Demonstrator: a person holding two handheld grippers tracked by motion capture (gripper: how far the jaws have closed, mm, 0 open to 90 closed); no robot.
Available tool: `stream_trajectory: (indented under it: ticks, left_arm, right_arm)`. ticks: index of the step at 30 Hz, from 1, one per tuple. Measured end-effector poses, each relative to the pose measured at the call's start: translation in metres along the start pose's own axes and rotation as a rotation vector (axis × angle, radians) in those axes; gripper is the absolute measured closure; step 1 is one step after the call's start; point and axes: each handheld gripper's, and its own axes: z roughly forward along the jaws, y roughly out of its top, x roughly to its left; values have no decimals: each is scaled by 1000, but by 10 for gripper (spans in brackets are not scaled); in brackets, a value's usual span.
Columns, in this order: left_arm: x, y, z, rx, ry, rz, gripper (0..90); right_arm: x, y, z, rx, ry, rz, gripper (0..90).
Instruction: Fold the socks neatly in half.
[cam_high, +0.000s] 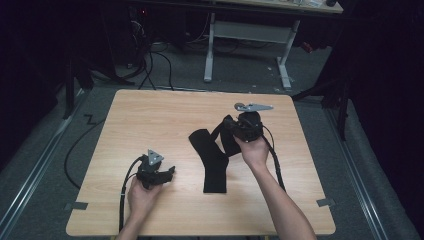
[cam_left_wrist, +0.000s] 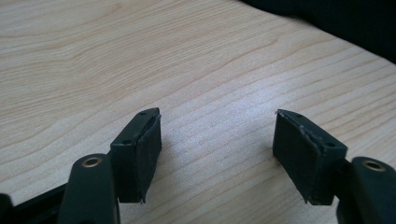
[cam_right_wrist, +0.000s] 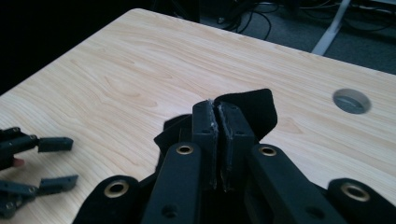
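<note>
A long black piece of fabric (cam_high: 215, 165) lies on the wooden table (cam_high: 150, 115), right of the middle. One end of the fabric is lifted and folded up toward my right gripper (cam_high: 228, 125). In the right gripper view, my right gripper (cam_right_wrist: 218, 116) has its jaws pressed together on an edge of the fabric (cam_right_wrist: 254, 105), which bunches around and below the pads. My left gripper (cam_high: 171, 171) rests low on the table at the front left. It is open, with bare wood between its pads (cam_left_wrist: 140, 149). The left gripper (cam_right_wrist: 70, 161) also shows open at the left edge of the right gripper view.
A round cable hole (cam_right_wrist: 351, 101) sits in the table beyond the fabric. Grey tape marks lie at the front corners (cam_high: 75, 205) (cam_high: 326, 202). A white desk frame (cam_high: 250, 45) and cables (cam_high: 150, 65) stand on the floor behind the table.
</note>
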Motion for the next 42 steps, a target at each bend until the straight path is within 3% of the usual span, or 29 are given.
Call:
stream_trajectory:
  ticks: [11,21,25,26,31,42]
  left_arm:
    - [0,0,0,3,-3,3,321]
    - [0,0,0,2,-3,5,321]
    - [0,0,0,2,-3,4,321]
    - [0,0,0,2,-3,3,321]
    - [0,0,0,2,-3,4,321]
    - [0,0,0,3,-1,4,321]
  right_arm:
    - [13,21,51,38,11,36,858]
    - [24,29,58,-8,5,42,858]
    - [24,20,60,9,4,48,858]
    - [24,8,62,30,14,60,858]
    - [25,-17,60,81,17,52,856]
    - [23,-58,58,130,44,103,843]
